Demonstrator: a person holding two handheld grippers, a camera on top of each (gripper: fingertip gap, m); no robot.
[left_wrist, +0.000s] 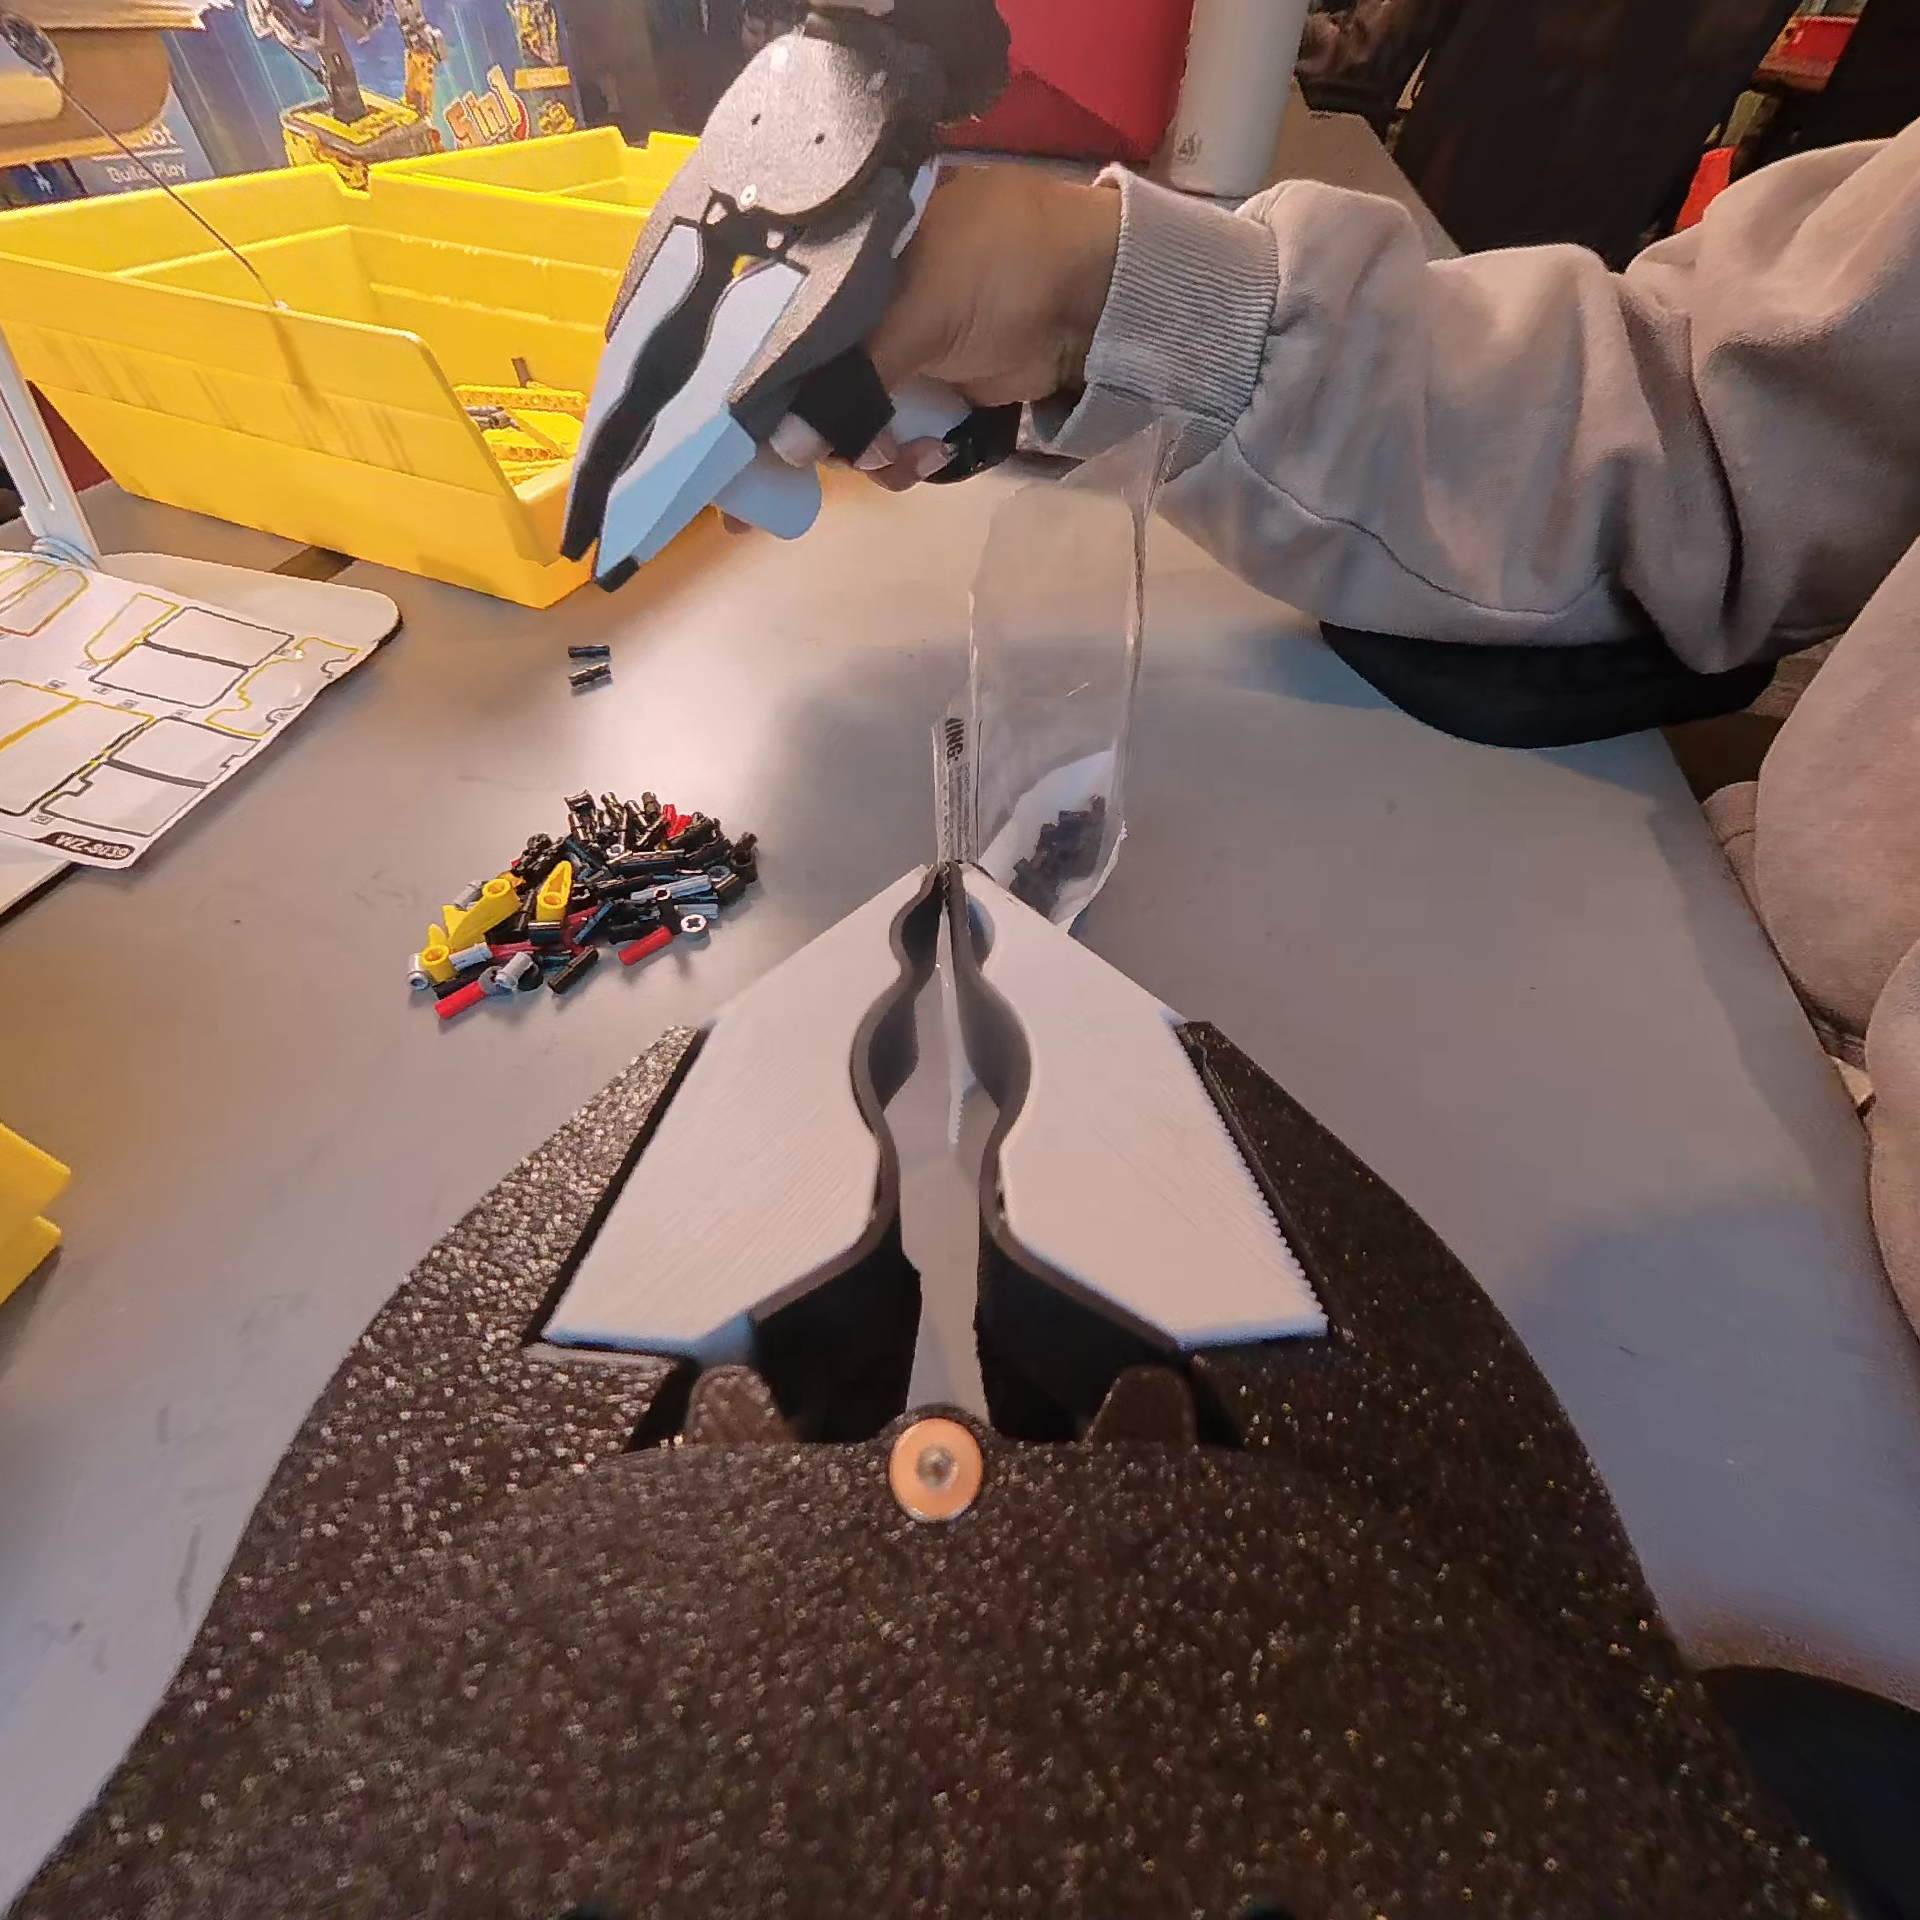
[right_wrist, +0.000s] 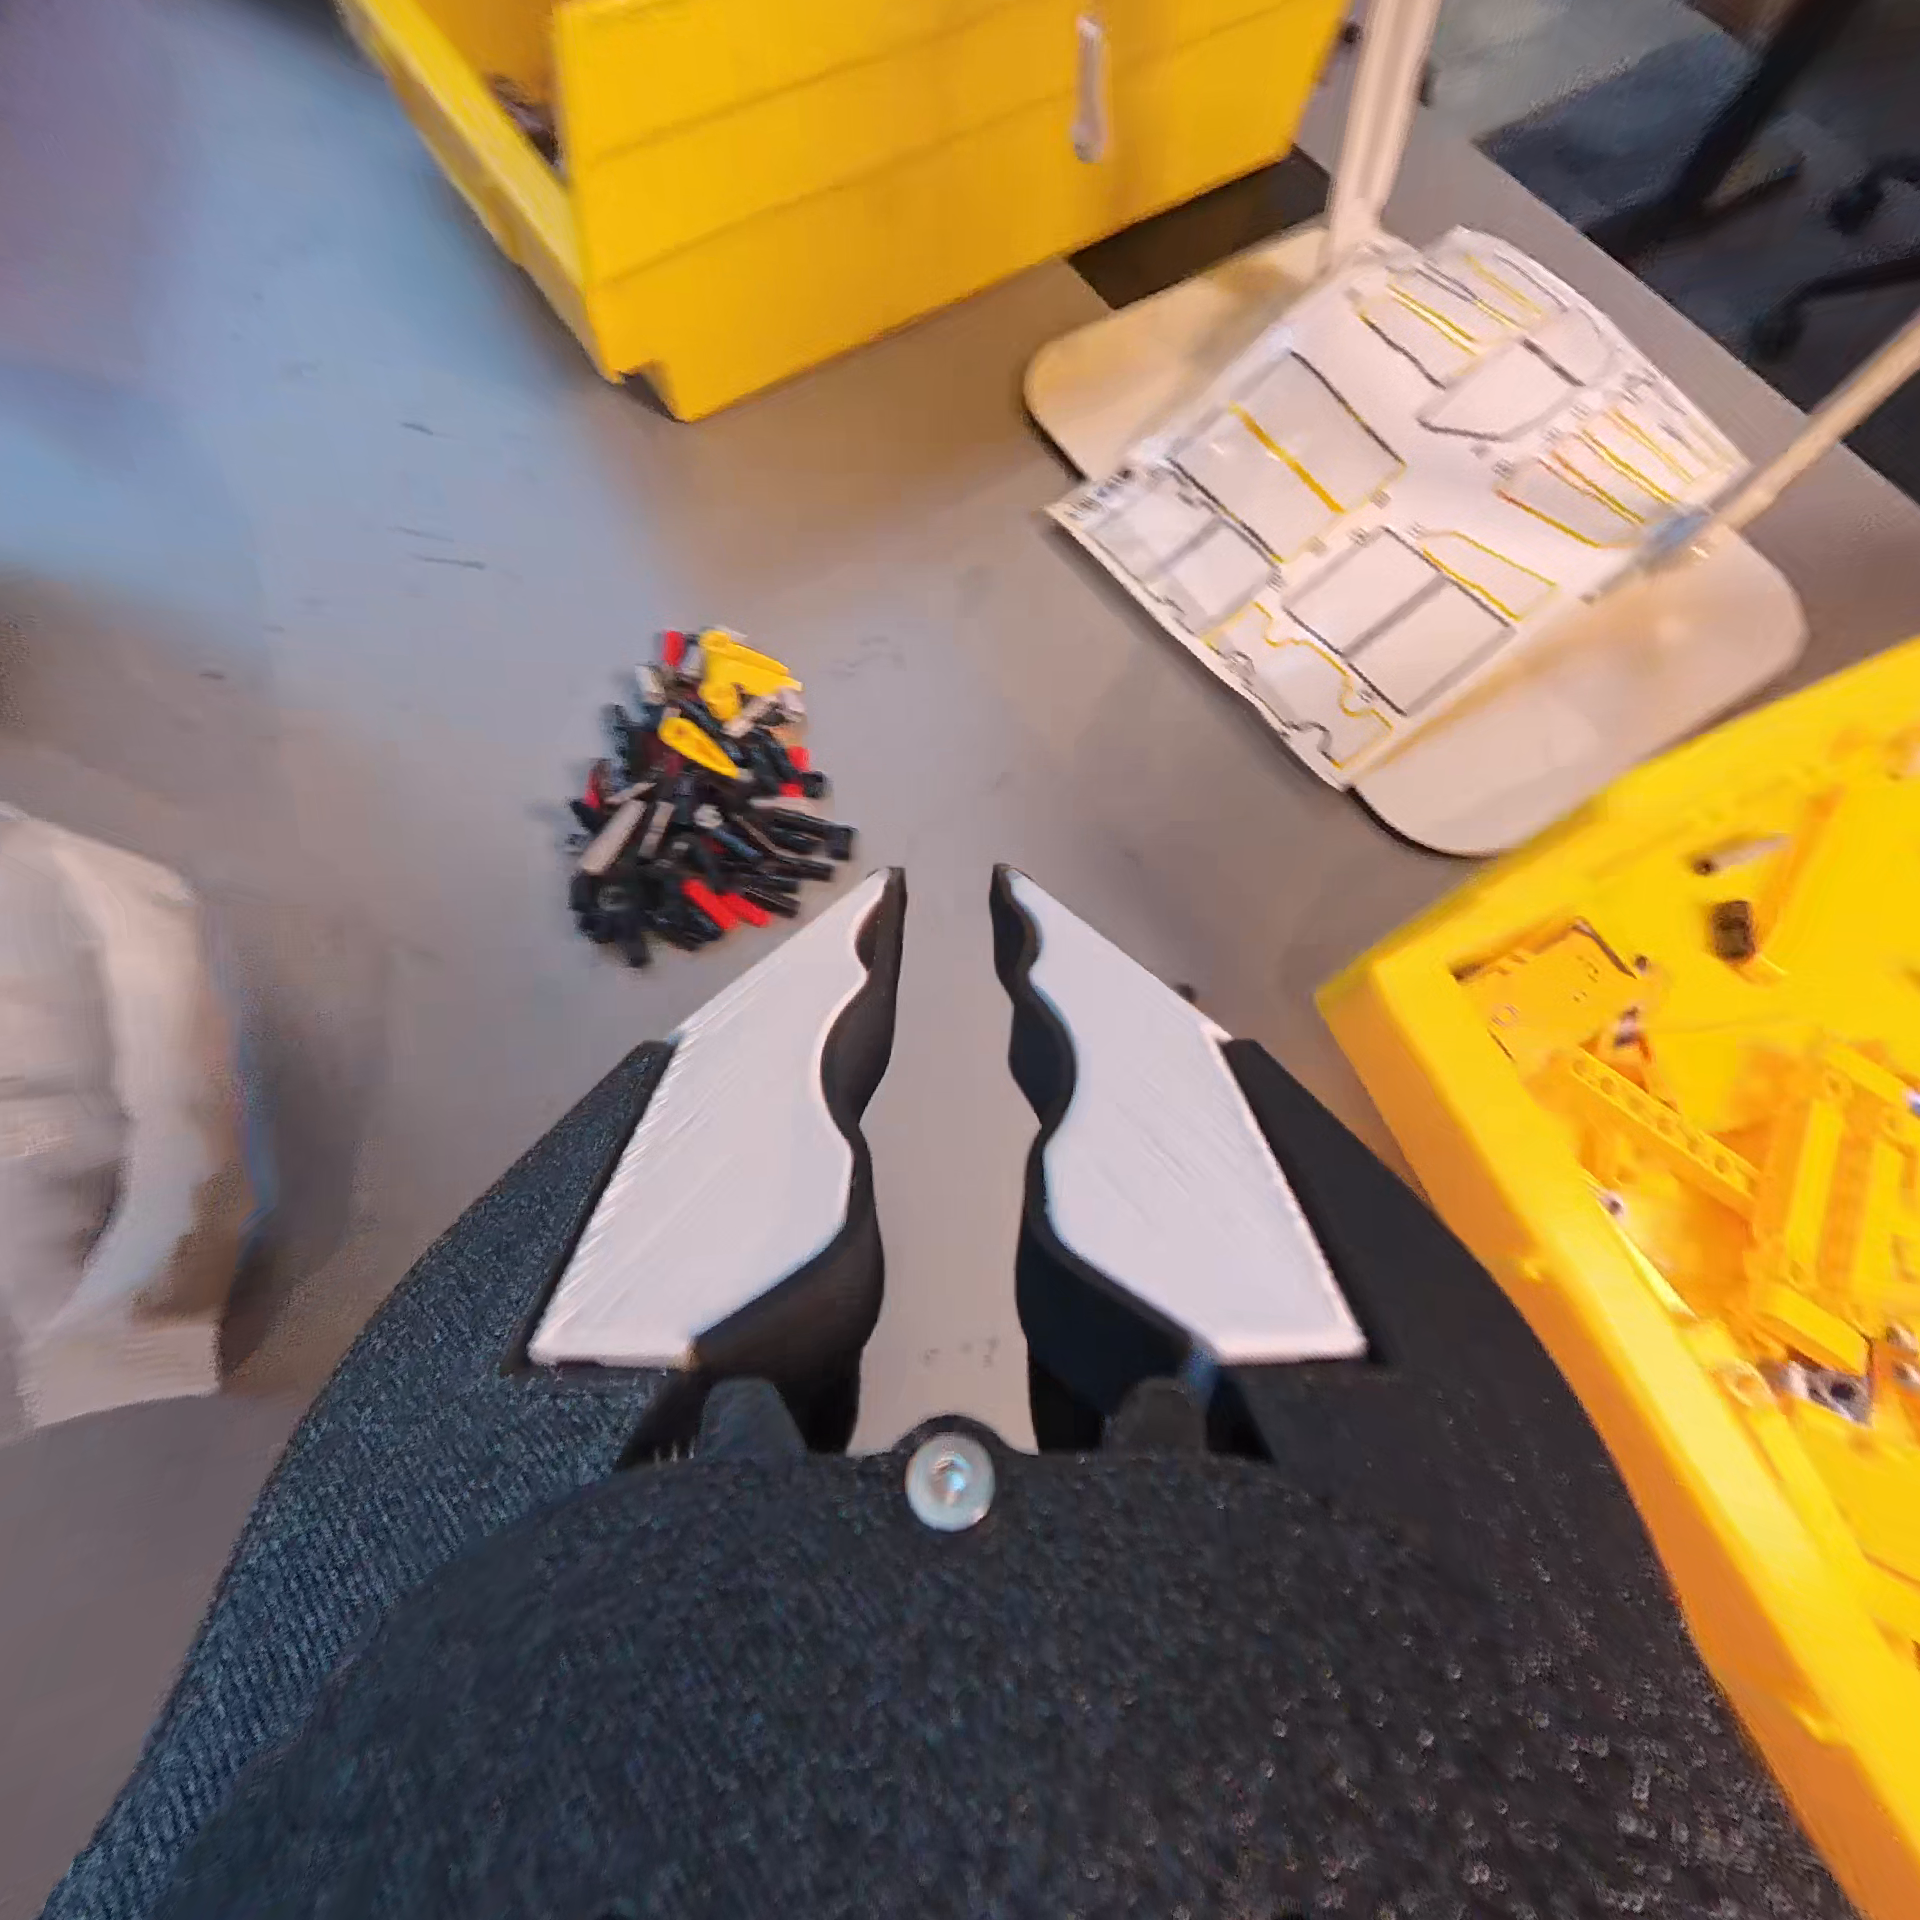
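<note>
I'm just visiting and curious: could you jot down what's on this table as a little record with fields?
Left tongs: shut on clear plastic bag holding a few small black pieces
Right tongs: open, empty, above the table
Loose parts pile: black, red, yellow pieces on grey table
Yellow bins: behind the pile
Sticker sheet: on a white stand base

On the table (left_wrist: 1299, 1039), the parts pile (left_wrist: 587, 894) lies left of the bag (left_wrist: 1049, 727), with the bin (left_wrist: 312, 343) behind.
</note>
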